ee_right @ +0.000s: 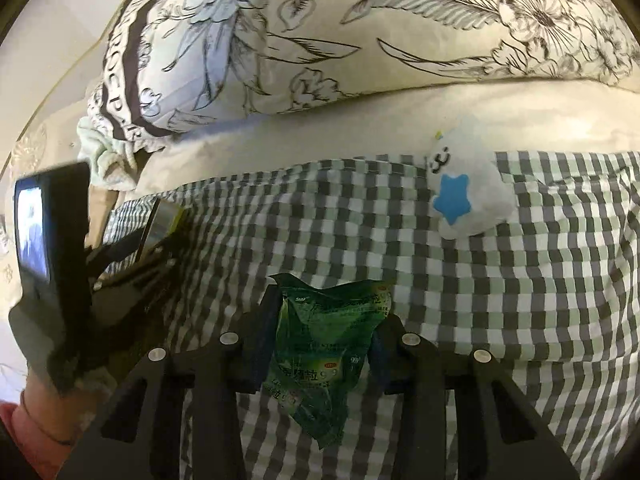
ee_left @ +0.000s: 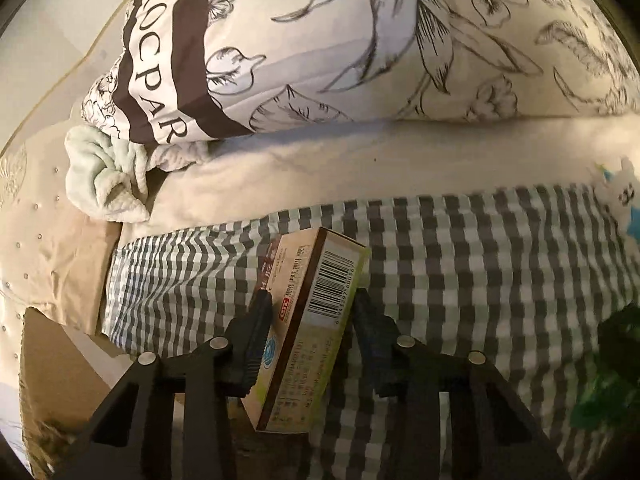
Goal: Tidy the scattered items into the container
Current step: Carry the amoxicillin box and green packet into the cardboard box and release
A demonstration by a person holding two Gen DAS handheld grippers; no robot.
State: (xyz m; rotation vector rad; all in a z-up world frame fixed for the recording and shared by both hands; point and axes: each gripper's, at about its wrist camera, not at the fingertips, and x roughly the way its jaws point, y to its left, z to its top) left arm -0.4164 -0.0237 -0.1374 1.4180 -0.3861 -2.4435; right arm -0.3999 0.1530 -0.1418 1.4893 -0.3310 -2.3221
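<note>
A: Checked bedspread (ee_right: 460, 280), floral pillow (ee_right: 360, 32) at the far side.

B: Left gripper (ee_left: 308, 312) is clamped on the small carton (ee_left: 312, 312); right gripper (ee_right: 324, 332) pinches the green sachet (ee_right: 324, 344), plush toy (ee_right: 468, 196) beyond.

A: Container?

B: Not clearly visible. Lift level, don't squeeze harder.

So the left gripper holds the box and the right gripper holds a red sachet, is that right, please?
Not quite: the sachet in the right gripper is green, as the right wrist view shows. The left gripper does hold the box.
</note>
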